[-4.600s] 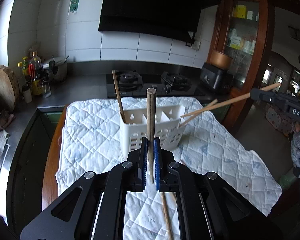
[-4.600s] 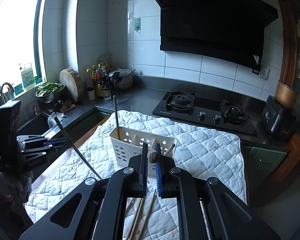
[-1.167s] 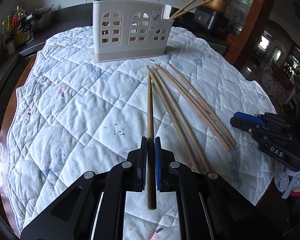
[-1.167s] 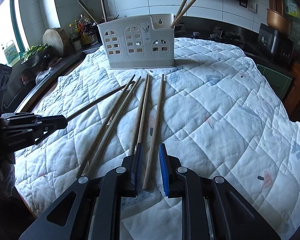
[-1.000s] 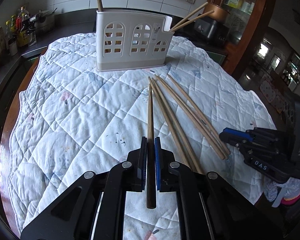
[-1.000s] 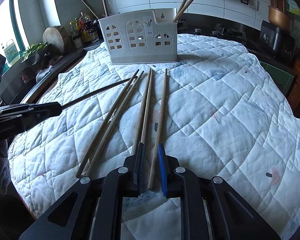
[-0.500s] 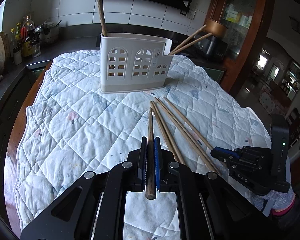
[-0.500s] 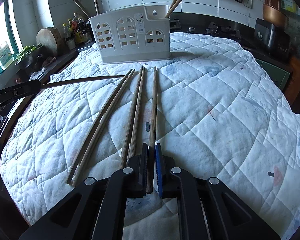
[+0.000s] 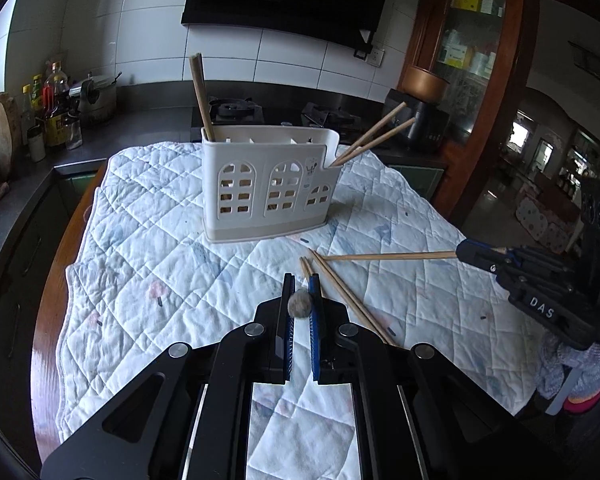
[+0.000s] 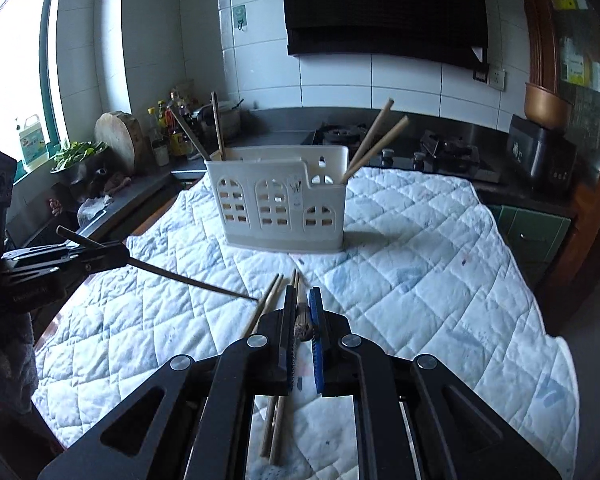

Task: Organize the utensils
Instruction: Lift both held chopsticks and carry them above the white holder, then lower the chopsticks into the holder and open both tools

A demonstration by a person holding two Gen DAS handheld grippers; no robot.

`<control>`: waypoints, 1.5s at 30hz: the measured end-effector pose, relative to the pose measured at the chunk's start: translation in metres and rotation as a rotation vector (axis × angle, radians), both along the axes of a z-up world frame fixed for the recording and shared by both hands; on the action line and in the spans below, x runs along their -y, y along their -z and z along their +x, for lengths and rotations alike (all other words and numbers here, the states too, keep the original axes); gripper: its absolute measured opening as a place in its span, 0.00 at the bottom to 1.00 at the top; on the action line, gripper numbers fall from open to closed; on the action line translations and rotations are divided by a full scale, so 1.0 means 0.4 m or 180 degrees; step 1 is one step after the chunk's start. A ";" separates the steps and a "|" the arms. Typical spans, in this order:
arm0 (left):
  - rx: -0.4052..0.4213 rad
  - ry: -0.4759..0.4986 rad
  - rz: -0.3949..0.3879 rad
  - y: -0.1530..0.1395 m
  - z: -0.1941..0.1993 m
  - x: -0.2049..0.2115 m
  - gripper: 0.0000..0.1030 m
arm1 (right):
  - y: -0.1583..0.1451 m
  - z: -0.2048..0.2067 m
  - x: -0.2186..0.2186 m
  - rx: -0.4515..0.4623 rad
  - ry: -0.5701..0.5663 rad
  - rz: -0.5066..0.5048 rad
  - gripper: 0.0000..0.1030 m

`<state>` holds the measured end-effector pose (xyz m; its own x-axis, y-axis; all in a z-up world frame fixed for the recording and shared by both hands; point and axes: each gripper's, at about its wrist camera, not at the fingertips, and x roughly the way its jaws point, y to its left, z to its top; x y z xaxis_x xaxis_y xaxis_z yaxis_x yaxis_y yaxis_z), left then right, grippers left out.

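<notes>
A white utensil holder [image 9: 268, 188] [image 10: 284, 208] stands on the quilted cloth [image 9: 160, 264]; one chopstick sticks up from its left end and two lean out at its right. My left gripper [image 9: 301, 284] is shut on a wooden chopstick [image 9: 299, 305], seen end-on, lifted off the cloth. My right gripper [image 10: 302, 294] is shut on another chopstick [image 10: 304, 326], also raised. Each gripper shows in the other's view: the right gripper [image 9: 466, 251] with its chopstick [image 9: 388, 257], the left gripper [image 10: 122, 258] with its chopstick [image 10: 188, 280]. Loose chopsticks [image 9: 340, 292] [image 10: 270, 304] lie on the cloth in front of the holder.
Behind the cloth is a gas stove [image 10: 440, 152] under a black hood. Bottles [image 9: 52, 116], a pot and a round wooden board [image 10: 118, 136] stand on the left counter. A dark cooker [image 9: 420, 124] and a wooden cabinet [image 9: 480, 60] are at the right.
The right gripper closed on a chopstick and lifted it off the cloth. The left gripper rose with its chopstick. Both views now look down on the holder from higher.
</notes>
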<state>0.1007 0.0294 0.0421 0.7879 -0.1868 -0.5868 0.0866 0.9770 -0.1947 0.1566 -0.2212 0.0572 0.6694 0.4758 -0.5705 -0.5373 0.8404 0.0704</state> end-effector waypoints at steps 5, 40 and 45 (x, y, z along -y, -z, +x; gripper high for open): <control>0.0071 -0.0013 0.0080 -0.055 0.051 -0.017 0.05 | -0.108 0.057 -0.025 0.0100 -0.0117 0.0004 0.06; 0.0643 -0.0514 0.0258 -0.328 0.412 -0.104 0.05 | -0.348 0.429 -0.173 0.0275 -0.0075 0.0083 0.06; 0.0450 -0.0530 0.0160 -0.273 0.437 -0.132 0.05 | -0.289 0.442 -0.186 0.0115 -0.0097 -0.0010 0.07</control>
<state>0.2754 0.0822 0.1514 0.8804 -0.0205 -0.4737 -0.0538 0.9883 -0.1428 0.3335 -0.1470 0.1726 0.6749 0.4946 -0.5477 -0.5649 0.8238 0.0479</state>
